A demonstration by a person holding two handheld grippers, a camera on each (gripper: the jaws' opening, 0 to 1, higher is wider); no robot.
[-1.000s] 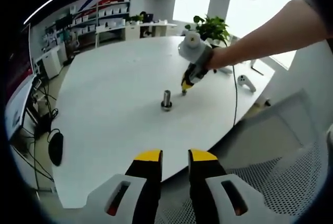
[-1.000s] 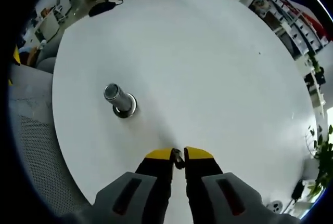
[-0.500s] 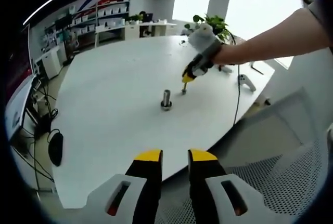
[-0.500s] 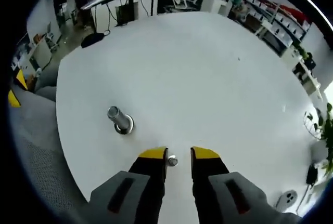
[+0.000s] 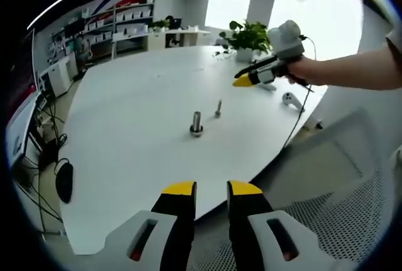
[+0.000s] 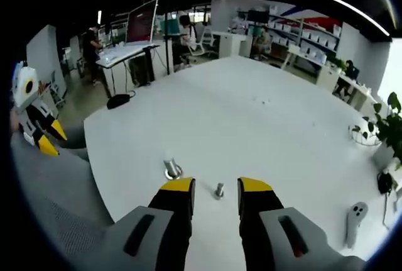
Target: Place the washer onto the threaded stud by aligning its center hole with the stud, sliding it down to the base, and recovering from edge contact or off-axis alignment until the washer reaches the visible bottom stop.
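Jaws of the right gripper stand apart with nothing between them. Seen through their gap, a small grey metal piece stands upright on the round white table; whether it is the washer cannot be told at this size. The stud, a short grey threaded metal post on a wider base, stands just beyond the left jaw tip, near the small piece but apart from it.

In the left gripper view the left gripper hangs at the table's near edge, jaws slightly parted and empty. The post and the small piece lie well ahead of the jaw tips. The right gripper is held above the table beyond them, well clear of both.

Procedure, as judged: lower the right gripper over the small piece, close on its edge, and carry it above the post. Align hole and stud on one axis before descending. If an edge catches, lift, level and re-centre.

Surroundings: a white hand controller lies well right of the right jaw, and a potted green plant stands at the far rim. Nothing lies between piece and post.
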